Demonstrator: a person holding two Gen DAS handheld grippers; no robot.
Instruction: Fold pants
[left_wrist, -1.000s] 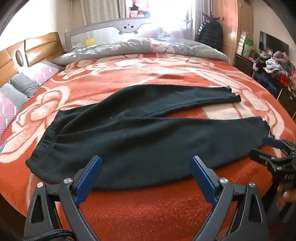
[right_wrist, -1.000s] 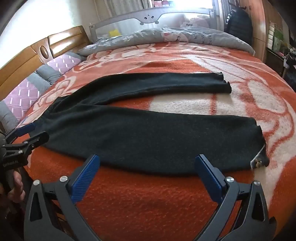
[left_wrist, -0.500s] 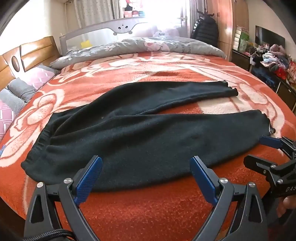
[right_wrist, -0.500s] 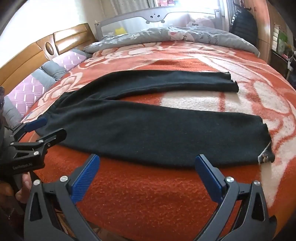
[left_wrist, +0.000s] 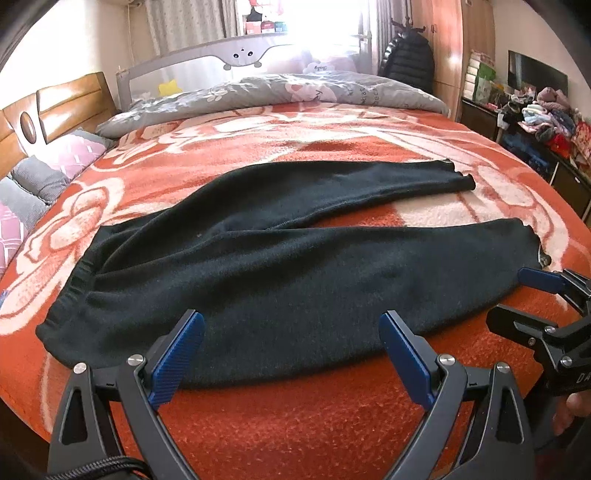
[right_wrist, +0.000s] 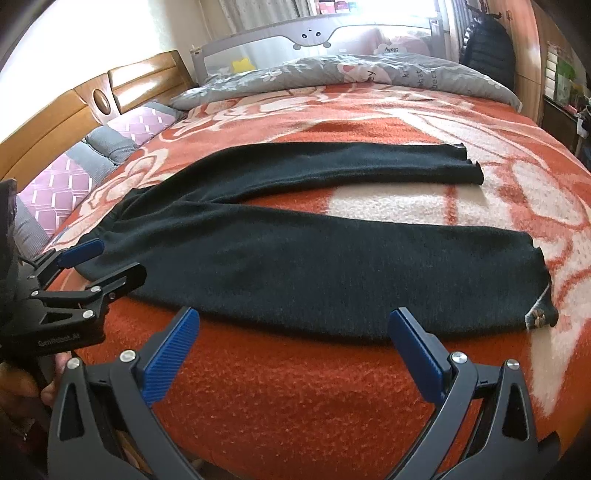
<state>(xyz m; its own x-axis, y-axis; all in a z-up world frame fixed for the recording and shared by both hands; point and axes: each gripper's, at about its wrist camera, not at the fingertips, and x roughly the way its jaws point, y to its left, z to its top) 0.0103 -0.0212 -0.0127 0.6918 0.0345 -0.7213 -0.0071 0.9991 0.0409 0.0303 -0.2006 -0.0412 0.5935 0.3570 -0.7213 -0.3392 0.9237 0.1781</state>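
Black pants (left_wrist: 280, 273) lie flat on the orange flowered blanket (left_wrist: 295, 417), waistband at the left, both legs running right and spread apart; they also show in the right wrist view (right_wrist: 332, 266). My left gripper (left_wrist: 291, 354) is open and empty, just short of the pants' near edge by the waist end. My right gripper (right_wrist: 291, 350) is open and empty, just short of the near leg's edge. The right gripper also shows at the right of the left wrist view (left_wrist: 528, 299), near the leg cuff. The left gripper also shows at the left of the right wrist view (right_wrist: 99, 262), near the waistband.
A grey quilt (left_wrist: 295, 88) lies along the far side of the bed. Pillows (left_wrist: 40, 181) and a wooden headboard (left_wrist: 55, 110) are at the left. A cabinet with piled clothes (left_wrist: 546, 118) stands at the right. The bed's near edge is just below both grippers.
Both grippers have moved forward, closer to the pants' near edge. The pants have not moved. Both grippers stay open.
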